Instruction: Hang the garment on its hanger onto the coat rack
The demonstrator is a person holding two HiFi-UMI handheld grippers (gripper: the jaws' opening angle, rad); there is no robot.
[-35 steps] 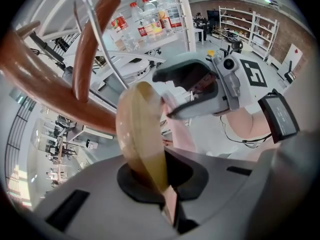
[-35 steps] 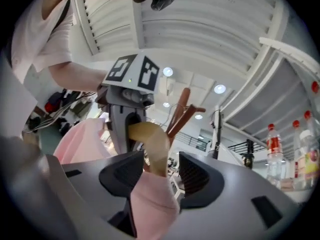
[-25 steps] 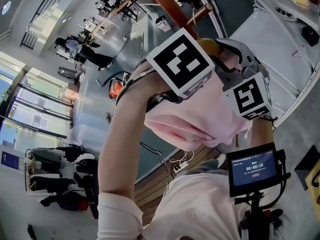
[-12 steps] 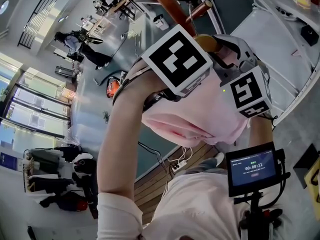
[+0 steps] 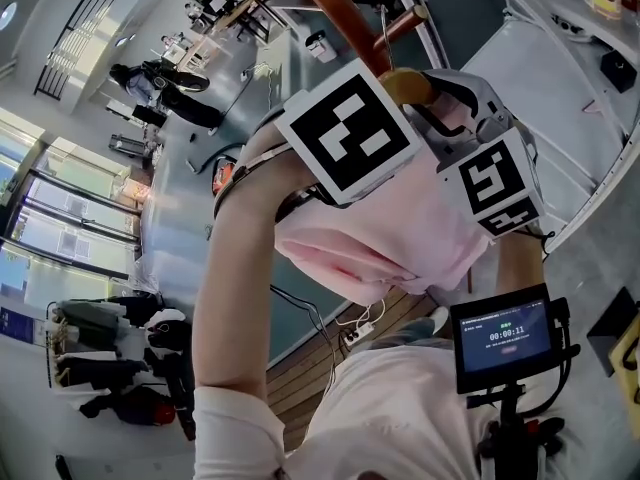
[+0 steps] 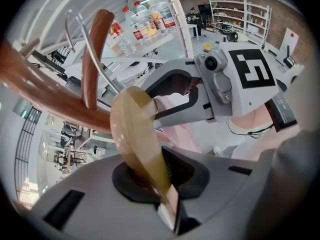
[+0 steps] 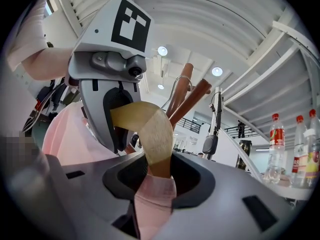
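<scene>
A wooden hanger [image 6: 139,139] carries a pink garment [image 5: 390,233] and is held up with both arms raised. My left gripper [image 6: 161,186] has the hanger's bar between its jaws, which are opening; the pads still touch the wood. My right gripper [image 7: 157,181] is shut on the hanger's other end [image 7: 155,134] and the pink cloth [image 7: 154,201] wrapped over it. The hanger's metal hook [image 6: 86,36] is close beside a brown peg [image 6: 95,54] of the coat rack [image 5: 335,8]. Whether the hook rests on a peg I cannot tell.
Bottles [image 6: 142,21] stand on a white shelf beyond the rack, also seen as bottles [image 7: 299,144] at the right. A white bench [image 5: 560,88] runs along the right. A small screen [image 5: 503,336] hangs at my chest. People [image 5: 160,78] stand far off.
Both grippers with the hanger and garment have shifted slightly left and up toward the rack's pole. The grips look unchanged.
</scene>
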